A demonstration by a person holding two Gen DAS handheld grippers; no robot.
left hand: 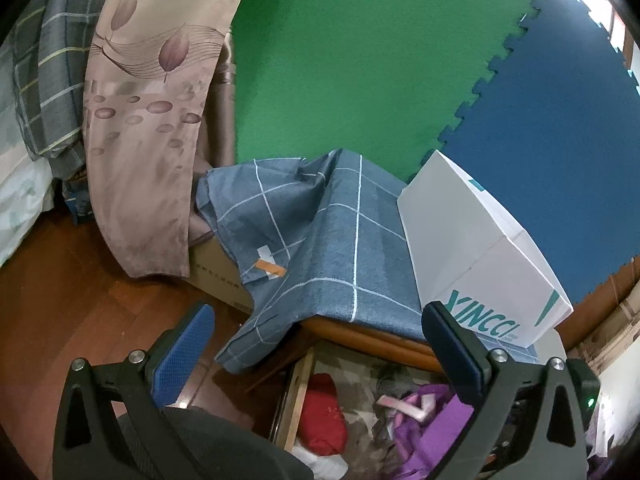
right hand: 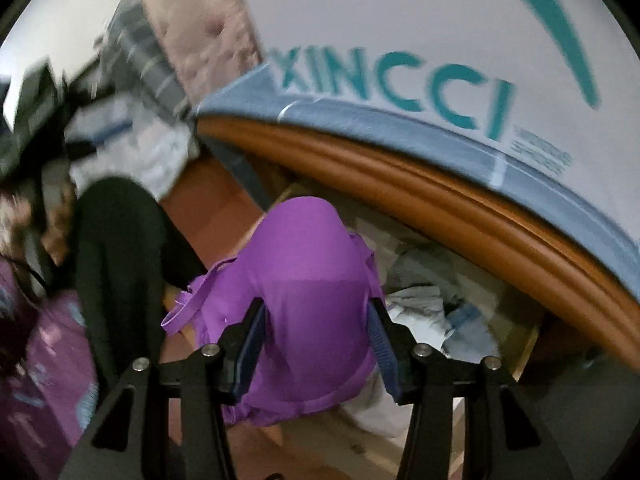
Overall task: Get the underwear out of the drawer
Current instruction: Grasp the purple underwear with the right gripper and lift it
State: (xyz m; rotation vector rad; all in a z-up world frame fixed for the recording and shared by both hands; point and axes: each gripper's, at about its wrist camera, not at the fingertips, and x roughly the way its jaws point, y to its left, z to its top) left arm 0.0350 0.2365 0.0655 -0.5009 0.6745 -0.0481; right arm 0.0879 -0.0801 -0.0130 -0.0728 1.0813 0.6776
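The open wooden drawer (left hand: pixel 297 392) lies under a cabinet top draped with a blue checked cloth (left hand: pixel 320 240). It holds a red garment (left hand: pixel 322 412), grey clothes and purple underwear (left hand: pixel 432 420). My left gripper (left hand: pixel 320 356) is open and empty above the drawer's left side. In the right wrist view my right gripper (right hand: pixel 316 340) is shut on the purple underwear (right hand: pixel 308 280), which bulges up between the fingers over the drawer; a purple strap (right hand: pixel 192 304) hangs to its left. Grey and white clothes (right hand: pixel 420 300) lie in the drawer behind it.
A white XINCCI box (left hand: pixel 480 248) stands on the cloth-covered cabinet top, right above the drawer. A beige curtain (left hand: pixel 152 120) hangs at the left over a wooden floor (left hand: pixel 60 280). Green and blue foam mats (left hand: pixel 360 60) cover the wall. A dark-clothed leg (right hand: pixel 120 260) is left of the drawer.
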